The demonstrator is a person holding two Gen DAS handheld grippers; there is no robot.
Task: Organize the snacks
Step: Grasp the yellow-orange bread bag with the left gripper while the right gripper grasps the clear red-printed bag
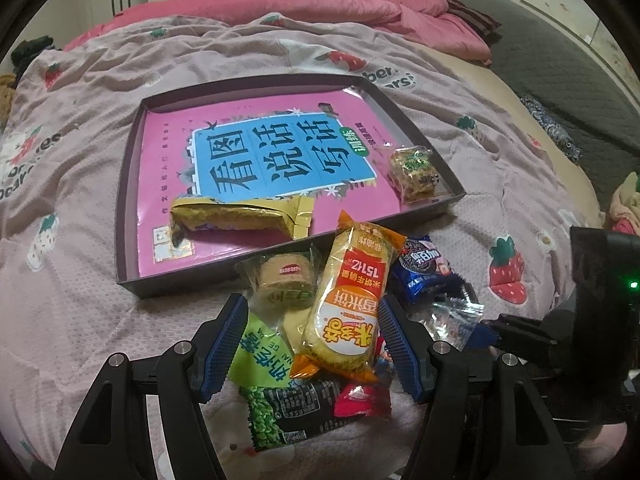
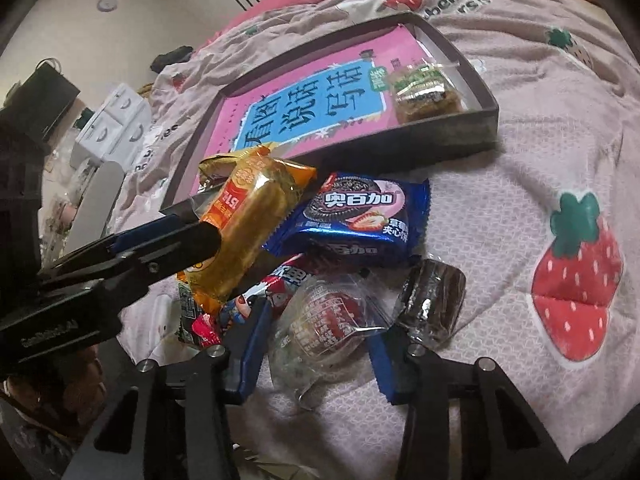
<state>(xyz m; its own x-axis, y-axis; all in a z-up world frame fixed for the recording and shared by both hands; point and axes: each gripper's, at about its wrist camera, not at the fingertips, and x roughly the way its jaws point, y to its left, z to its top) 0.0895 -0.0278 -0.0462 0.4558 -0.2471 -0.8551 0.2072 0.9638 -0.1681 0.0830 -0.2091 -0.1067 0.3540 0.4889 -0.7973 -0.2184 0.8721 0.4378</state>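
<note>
A shallow dark box [image 1: 128, 184] lined with a pink book lies on the bed; it also shows in the right wrist view [image 2: 486, 98]. It holds a gold packet [image 1: 240, 216] and a clear-wrapped cake [image 1: 414, 174]. In front of it lies a pile of snacks. My left gripper [image 1: 312, 340] is open around an orange rice-cracker pack [image 1: 348, 304], which stands tilted above the pile [image 2: 248, 220]; whether its pads touch the pack I cannot tell. My right gripper [image 2: 316, 344] is open around a clear-wrapped red snack [image 2: 328, 324]. A blue Oreo pack [image 2: 356, 216] lies just beyond it.
A green pea pack [image 1: 280, 408], a round cake [image 1: 286, 280] and a dark wrapped cake [image 2: 434, 300] lie in the pile. The strawberry-print quilt [image 2: 560, 160] spreads all round. A pink duvet [image 1: 280, 4] is at the back. White boxes [image 2: 112, 128] stand beside the bed.
</note>
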